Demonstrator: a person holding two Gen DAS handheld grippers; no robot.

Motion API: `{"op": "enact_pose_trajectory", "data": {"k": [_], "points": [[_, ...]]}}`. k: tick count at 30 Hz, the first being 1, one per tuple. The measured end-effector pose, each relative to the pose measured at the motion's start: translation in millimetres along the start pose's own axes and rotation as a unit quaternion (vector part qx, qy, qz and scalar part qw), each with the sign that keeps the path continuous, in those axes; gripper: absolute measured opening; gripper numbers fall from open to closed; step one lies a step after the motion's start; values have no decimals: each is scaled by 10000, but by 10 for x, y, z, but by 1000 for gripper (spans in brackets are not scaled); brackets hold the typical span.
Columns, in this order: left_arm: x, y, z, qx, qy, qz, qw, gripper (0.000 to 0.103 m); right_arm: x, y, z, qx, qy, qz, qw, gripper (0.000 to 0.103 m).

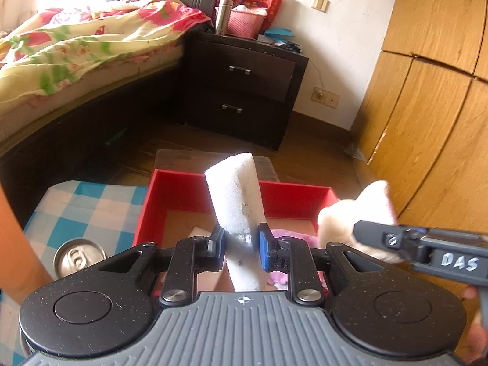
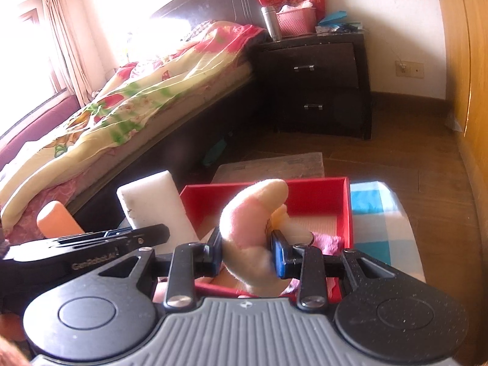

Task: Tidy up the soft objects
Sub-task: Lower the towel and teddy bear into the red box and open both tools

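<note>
Your left claw (image 1: pixel 241 241) pinches the foam block (image 1: pixel 235 195), your right claw (image 2: pixel 245 251) the plush toy (image 2: pixel 253 222); both hover above the red box (image 1: pixel 180 192), where a pink cloth (image 2: pixel 328 241) already lies. Drop-off remains.

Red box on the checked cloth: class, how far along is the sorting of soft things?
Done: a pink cloth lies in the red box. In hand: the left gripper clamps a white foam block; the right gripper clamps a plush toy. Left: dropping both in.
</note>
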State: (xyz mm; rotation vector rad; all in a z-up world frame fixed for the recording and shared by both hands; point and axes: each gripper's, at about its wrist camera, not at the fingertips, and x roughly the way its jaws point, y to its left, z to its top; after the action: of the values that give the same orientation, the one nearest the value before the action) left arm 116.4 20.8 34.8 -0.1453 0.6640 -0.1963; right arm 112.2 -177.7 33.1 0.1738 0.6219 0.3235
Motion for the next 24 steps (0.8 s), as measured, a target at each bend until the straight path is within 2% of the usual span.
{"op": "enact_pose_trajectory", "data": {"k": [5, 12, 18, 20, 21, 22, 24], "points": [[216, 11, 22, 0, 95, 58, 9999, 23, 153, -81, 108, -51, -65, -85, 9999, 11], [443, 10, -20, 74, 271, 172, 9995, 23, 455, -138, 93, -215, 163, -309, 9992, 11], [555, 38, -37, 153, 395, 290, 9987, 29, 591, -150, 59, -316, 274, -443, 9981, 11], [575, 41, -44, 198, 402, 325, 9985, 44, 622, -141, 55, -382, 362, -488, 9974, 12], [566, 36, -48, 241, 345, 348, 9985, 61, 629, -143, 50, -383, 363, -535, 9972, 13], [548, 24, -50, 290, 269, 392, 9984, 74, 636, -143, 46, -401, 370, -559, 9969, 15], [496, -17, -35, 391, 155, 462, 9980, 79, 630, -129, 43, -439, 385, -587, 9966, 19]]}}
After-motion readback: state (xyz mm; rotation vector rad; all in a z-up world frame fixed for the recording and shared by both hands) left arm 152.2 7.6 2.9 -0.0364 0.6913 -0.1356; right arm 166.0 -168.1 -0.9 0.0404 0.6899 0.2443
